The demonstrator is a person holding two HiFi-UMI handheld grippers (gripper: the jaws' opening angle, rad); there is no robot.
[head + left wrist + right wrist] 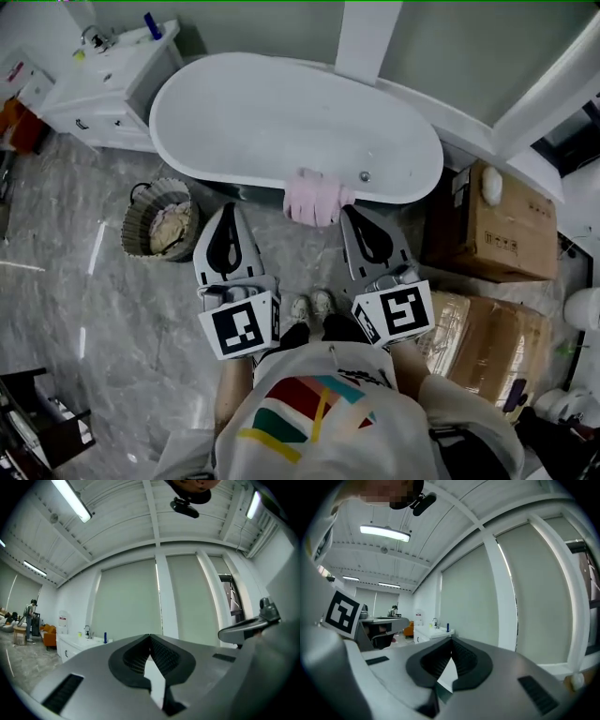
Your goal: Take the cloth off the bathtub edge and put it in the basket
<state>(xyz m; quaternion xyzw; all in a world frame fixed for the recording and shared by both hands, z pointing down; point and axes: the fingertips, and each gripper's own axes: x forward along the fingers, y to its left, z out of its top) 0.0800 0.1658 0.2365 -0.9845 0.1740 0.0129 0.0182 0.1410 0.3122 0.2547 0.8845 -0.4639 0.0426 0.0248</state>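
hiding bathtub edge point(225, 176): draped cloth point(317, 200)

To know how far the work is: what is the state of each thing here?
cloth, draped over the bathtub edge, not held.
basket, upright, some fabric inside.
left gripper, shut, empty.
right gripper, shut, empty.

Ceiling strip lights point(70, 499) are glowing bright, lighting the room evenly with faint shadows. Pale glare streaks are showing on the glossy floor point(94, 251). Both gripper views are bowing strongly, darkening at the corners.
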